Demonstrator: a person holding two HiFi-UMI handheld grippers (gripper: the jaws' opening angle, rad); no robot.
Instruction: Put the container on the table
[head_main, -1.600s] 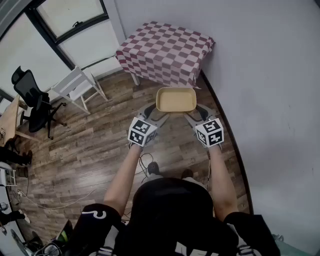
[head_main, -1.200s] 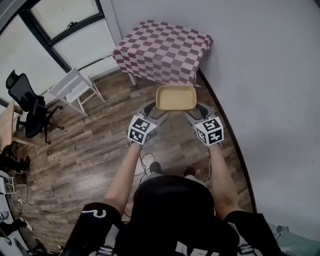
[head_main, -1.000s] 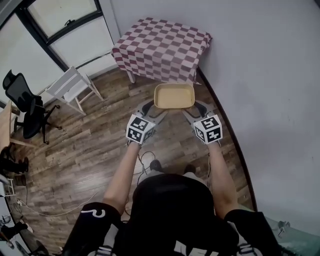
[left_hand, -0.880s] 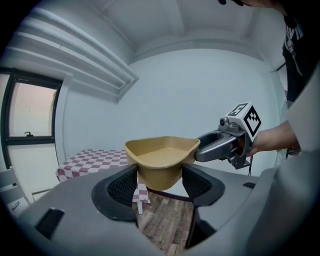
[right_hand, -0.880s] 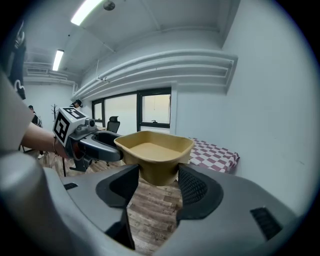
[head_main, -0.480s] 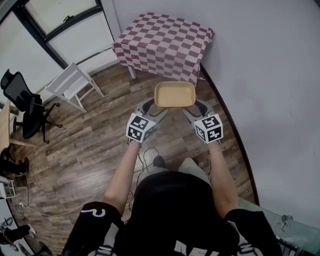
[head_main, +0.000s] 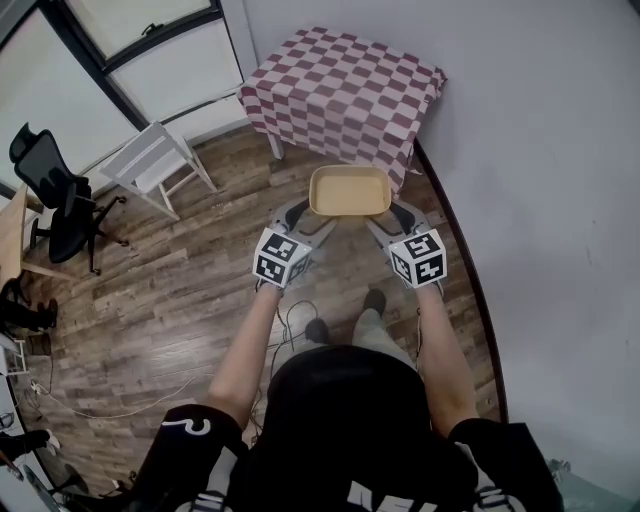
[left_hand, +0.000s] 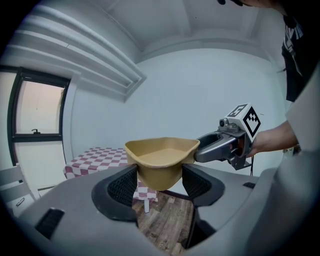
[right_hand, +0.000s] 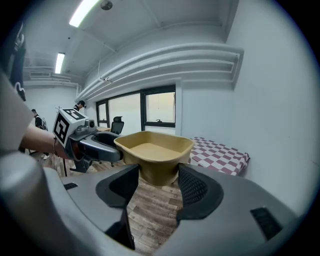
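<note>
Container (head_main: 349, 191) empty; left claw (head_main: 303, 218), right claw (head_main: 397, 217) clamp it.

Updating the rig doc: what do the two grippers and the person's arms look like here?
The left gripper and right gripper match: grey bodies, black textured pads, each with a white cube of black square markers. A thin dark cable hangs from the right one. The sleeves are short, black, white-printed; arms bare below.

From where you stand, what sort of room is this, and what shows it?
Likely a bare office or workroom: a black office chair, a white chair by large windows, a checked-cloth table on plank flooring.
</note>
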